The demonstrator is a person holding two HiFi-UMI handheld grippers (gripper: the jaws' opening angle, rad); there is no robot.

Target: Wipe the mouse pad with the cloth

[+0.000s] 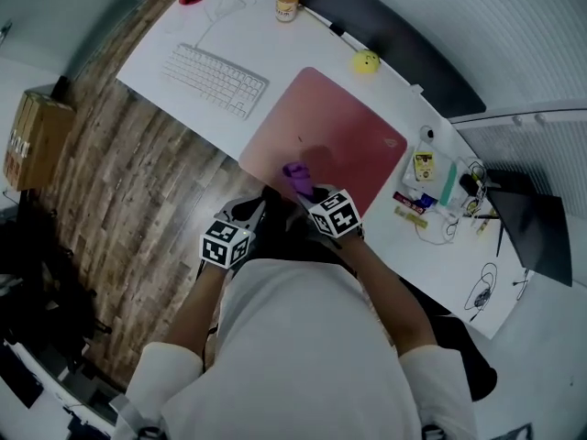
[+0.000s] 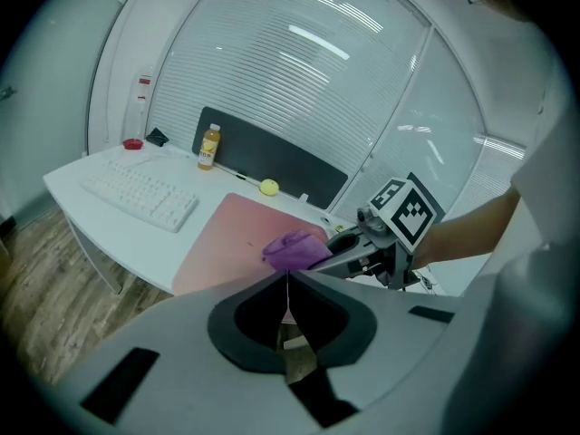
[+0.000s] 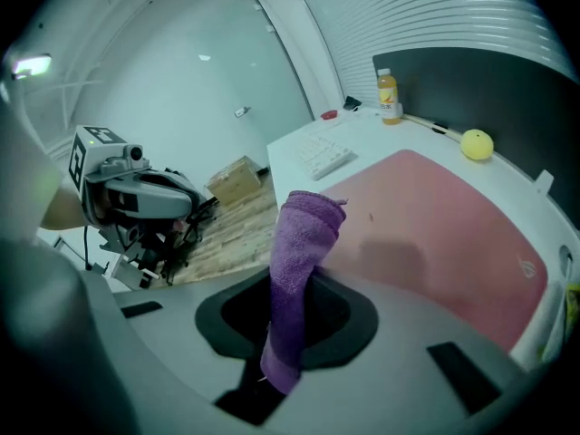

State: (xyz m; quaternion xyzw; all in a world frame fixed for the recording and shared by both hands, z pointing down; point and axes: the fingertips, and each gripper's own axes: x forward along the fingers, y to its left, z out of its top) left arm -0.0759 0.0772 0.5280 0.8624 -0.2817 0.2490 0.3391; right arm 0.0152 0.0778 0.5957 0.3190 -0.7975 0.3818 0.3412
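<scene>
My right gripper [image 3: 292, 284] is clamped tight on the purple cloth [image 3: 305, 238]. A folded end of the cloth sticks out past the jaws and a short tail hangs behind them. The cloth hangs over the near part of the pink mouse pad [image 1: 335, 131], and its shadow falls on the pad just beyond; I cannot tell whether the cloth touches the surface.

My left gripper [image 2: 287, 288] has its jaws pressed together with nothing between them. It sits just left of the right gripper, off the near edge of the white bench [image 1: 303, 44] and above the wooden floor [image 1: 138, 172].

The pad lies flat on the bench. A white keyboard [image 1: 214, 79] is on its left, a yellow ball [image 1: 366, 61] is by its far edge, and a small bottle [image 1: 287, 1] stands farther back.
</scene>
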